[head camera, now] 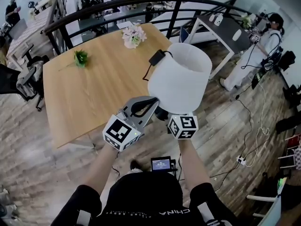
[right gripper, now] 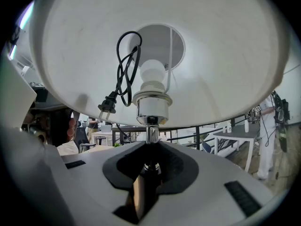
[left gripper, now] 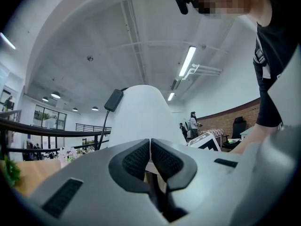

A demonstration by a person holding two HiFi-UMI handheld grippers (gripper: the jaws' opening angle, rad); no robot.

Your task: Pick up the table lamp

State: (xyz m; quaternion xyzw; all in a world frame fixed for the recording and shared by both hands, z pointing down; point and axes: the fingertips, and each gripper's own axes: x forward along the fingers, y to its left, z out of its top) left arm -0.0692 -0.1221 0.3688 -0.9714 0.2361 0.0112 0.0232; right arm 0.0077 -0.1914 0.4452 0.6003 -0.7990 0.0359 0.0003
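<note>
The table lamp has a white shade (head camera: 179, 75) and is off the table, in front of the person. Seen from below in the right gripper view, the shade (right gripper: 225, 65) holds a bulb (right gripper: 153, 73), a chrome socket (right gripper: 151, 106) and a coiled black cord with its plug (right gripper: 123, 76). My right gripper (right gripper: 150, 155) is shut on the lamp's thin stem (right gripper: 151, 134); its marker cube (head camera: 182, 126) shows under the shade. My left gripper (head camera: 154, 101) is shut with nothing between its pads, just left of the lamp. A black adapter (left gripper: 114, 100) hangs beside the shade (left gripper: 141, 114).
A wooden table (head camera: 94, 95) lies ahead, with a pink flower bunch (head camera: 133, 36) and a small green plant (head camera: 81, 58). A dark railing (head camera: 117, 4) curves behind it. At right are a person in white (head camera: 269, 41), a desk (head camera: 225, 29) and floor cables (head camera: 254, 140).
</note>
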